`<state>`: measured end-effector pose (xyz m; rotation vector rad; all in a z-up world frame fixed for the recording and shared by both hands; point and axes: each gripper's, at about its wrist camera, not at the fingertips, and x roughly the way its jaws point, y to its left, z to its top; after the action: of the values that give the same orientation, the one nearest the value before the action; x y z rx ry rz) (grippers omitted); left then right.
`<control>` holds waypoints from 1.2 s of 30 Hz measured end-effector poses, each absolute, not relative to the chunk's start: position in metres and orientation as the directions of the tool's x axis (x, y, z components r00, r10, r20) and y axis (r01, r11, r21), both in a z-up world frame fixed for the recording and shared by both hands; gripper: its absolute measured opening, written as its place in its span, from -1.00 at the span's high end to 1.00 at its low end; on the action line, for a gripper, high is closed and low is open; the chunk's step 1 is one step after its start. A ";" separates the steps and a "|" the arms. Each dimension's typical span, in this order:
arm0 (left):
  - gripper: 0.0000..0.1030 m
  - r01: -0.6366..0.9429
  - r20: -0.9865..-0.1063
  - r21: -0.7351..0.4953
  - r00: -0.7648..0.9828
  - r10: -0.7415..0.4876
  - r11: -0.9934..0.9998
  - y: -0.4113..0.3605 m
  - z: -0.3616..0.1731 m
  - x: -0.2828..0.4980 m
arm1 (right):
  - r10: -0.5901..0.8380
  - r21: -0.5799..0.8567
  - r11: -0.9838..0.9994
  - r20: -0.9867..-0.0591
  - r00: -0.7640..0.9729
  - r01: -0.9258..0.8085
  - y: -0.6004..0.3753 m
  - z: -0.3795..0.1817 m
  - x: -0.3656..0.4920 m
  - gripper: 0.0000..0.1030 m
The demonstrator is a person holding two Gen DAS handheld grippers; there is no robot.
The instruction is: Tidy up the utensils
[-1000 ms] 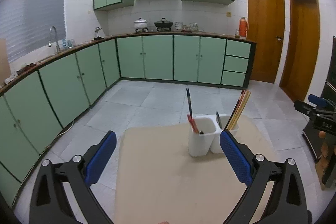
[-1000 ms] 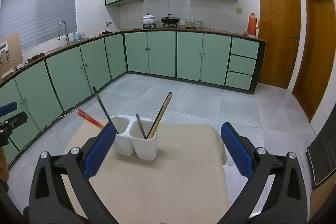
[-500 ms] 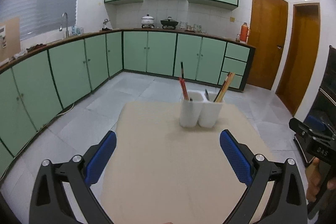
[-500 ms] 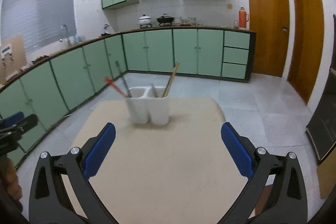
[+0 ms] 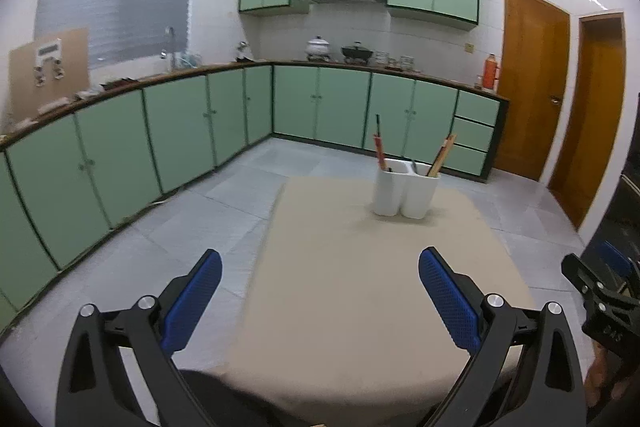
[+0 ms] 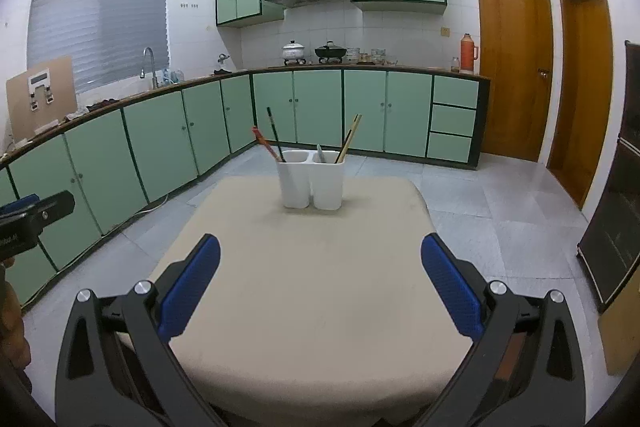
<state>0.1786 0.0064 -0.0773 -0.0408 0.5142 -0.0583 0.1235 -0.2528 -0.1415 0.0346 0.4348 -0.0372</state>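
Right wrist: utensil holder (image 6: 311, 183) beyond hand-held gripper (image 6: 320, 279).

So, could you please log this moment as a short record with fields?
surface: beige table
holder: white two-compartment holder, upright, toward the table's far edge
left compartment: red chopsticks and a dark stick
right compartment: wooden chopsticks, leaning right
left gripper: open, holding nothing
right gripper: open, holding nothing
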 end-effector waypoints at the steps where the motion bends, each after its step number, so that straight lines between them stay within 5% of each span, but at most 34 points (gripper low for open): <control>1: -0.88 0.041 -0.486 -0.057 0.872 -0.063 0.998 0.008 -0.075 0.170 | -0.028 0.026 0.999 -0.419 0.908 0.042 -0.250 -0.140 0.114 -0.89; 22: -0.88 0.016 -0.347 -0.056 0.937 -0.035 0.998 0.019 -0.040 0.017 | -0.066 0.014 0.997 -0.312 0.948 0.074 -0.235 -0.090 -0.021 -0.89; 36: -0.88 0.046 -0.350 -0.046 0.935 -0.059 0.998 0.013 -0.045 0.000 | -0.163 0.010 0.985 -0.288 0.944 0.174 -0.250 -0.084 -0.041 -0.89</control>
<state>0.0001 0.0127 -0.0453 -0.0370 0.3593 -0.0535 -0.0415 -0.2497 -0.0838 0.0354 0.2904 -0.1717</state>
